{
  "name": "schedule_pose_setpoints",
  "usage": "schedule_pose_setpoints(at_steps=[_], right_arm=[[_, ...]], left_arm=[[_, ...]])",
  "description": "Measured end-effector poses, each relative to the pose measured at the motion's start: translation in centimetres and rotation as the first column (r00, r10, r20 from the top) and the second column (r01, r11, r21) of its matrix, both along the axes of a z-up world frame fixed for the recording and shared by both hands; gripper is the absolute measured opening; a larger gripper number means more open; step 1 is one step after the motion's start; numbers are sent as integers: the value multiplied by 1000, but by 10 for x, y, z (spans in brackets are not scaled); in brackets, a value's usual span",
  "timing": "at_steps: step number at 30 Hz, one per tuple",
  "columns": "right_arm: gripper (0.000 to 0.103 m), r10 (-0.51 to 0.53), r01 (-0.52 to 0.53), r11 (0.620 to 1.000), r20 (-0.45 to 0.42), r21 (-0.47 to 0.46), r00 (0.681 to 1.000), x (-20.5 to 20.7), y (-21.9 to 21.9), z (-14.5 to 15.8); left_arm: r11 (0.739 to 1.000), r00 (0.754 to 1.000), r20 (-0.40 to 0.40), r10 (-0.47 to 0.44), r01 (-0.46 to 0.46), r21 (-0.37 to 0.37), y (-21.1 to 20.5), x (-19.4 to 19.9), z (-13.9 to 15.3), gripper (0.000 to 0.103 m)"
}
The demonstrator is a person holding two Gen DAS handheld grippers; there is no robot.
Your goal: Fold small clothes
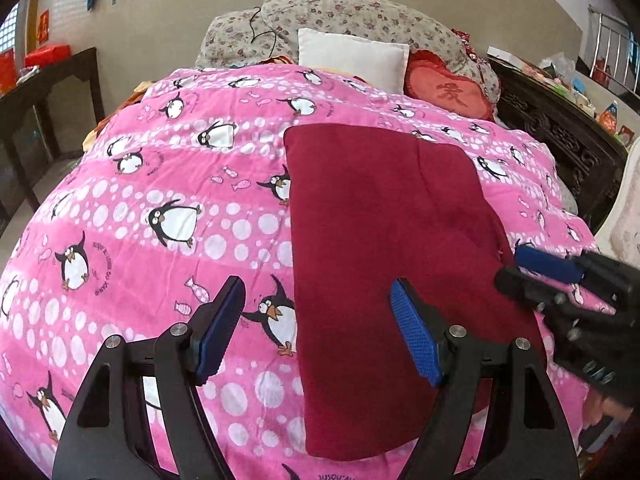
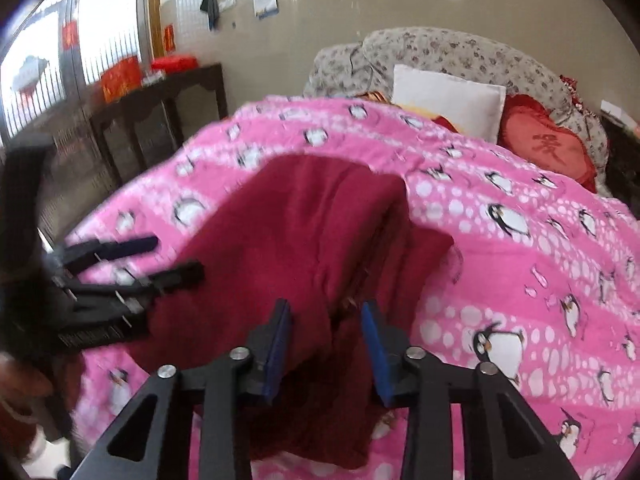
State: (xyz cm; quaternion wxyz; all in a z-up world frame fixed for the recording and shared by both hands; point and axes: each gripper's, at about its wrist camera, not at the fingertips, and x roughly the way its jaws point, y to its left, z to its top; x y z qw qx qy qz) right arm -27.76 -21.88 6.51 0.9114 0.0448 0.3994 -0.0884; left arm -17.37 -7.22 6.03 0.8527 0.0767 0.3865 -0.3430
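A dark crimson, fleecy piece of clothing (image 1: 380,264) lies flat on the bed, folded into a long, roughly rectangular panel that runs lengthwise from the foot end toward the pillows. Its left edge is straight and crisp, the near end rounded. A faint seam runs down its upper right part. In the right wrist view the fabric (image 2: 288,240) shows overlapping layers, with soft ridges along its right side.
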Motion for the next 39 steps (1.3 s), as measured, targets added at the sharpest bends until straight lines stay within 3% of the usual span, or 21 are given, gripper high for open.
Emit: schedule_pose_setpoints(at_steps=[7, 12, 16, 20, 39], right_arm=[[34, -23, 23, 1000, -3, 3, 1000, -10, -7, -10], [34, -34, 30, 996, 47, 85, 998, -20, -5, 7], [50, -64, 60, 997, 82, 52, 995, -28, 5, 28], [50, -79, 78, 997, 96, 11, 992, -31, 18, 40], [50, -154, 150, 987, 75, 57, 985, -22, 23, 34]], left_arm=[[1000, 1000, -4, 3, -3, -7, -10, -2, -4, 76], [1000, 1000, 26, 8, -8, 7, -12, -7, -1, 76], [1000, 998, 69, 8, -10, 30, -10, -12, 6, 76], [1000, 995, 100, 20, -22, 22, -4, -19, 16, 76], [997, 990, 119, 81, -79, -22, 21, -28, 29, 76]])
